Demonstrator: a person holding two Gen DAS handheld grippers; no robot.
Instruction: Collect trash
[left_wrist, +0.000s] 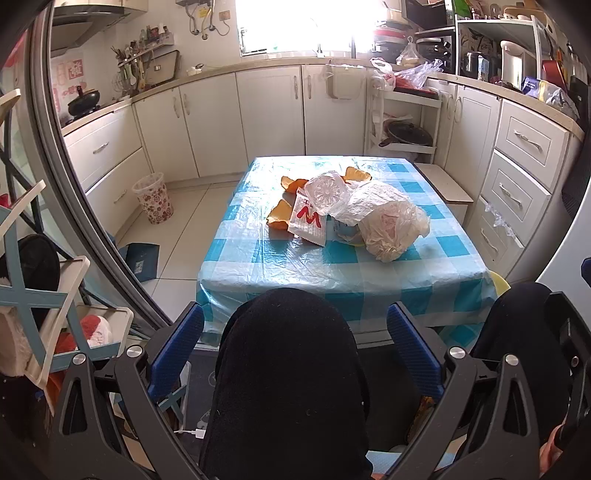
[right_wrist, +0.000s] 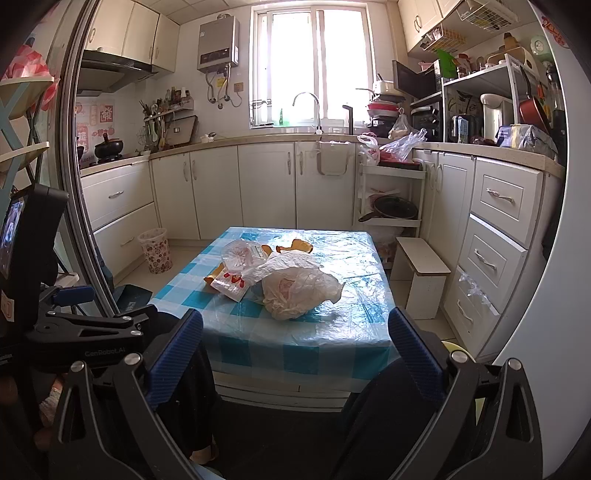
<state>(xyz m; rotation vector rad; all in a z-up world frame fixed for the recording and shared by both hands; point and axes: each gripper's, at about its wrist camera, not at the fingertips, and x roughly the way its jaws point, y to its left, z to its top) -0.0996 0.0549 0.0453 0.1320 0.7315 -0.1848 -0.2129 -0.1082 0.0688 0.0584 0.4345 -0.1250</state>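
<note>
Nearest, the left hand-held gripper (left_wrist: 295, 354) hangs with its blue pads spread wide and nothing between them, above a dark-clothed knee (left_wrist: 288, 369) and short of the worktop's near edge. Likewise the right hand-held gripper (right_wrist: 295, 354) is wide open and holds nothing, well back from the same edge. Beyond them the worktop (left_wrist: 332, 273), under a blue-and-white checked plastic cover, carries the trash in a loose heap around its middle: a white wrapper with red print (left_wrist: 308, 221) toward the left edge, a crumpled pale plastic bag (left_wrist: 391, 229) toward the right, a clear plastic container (left_wrist: 327, 192) resting on top between them, and orange peels (left_wrist: 280, 214) just beside the wrapper and behind the heap. Farther off, a patterned waste bin (left_wrist: 153, 199) stands on the floor by the cabinets, beyond the worktop's far left corner.
</note>
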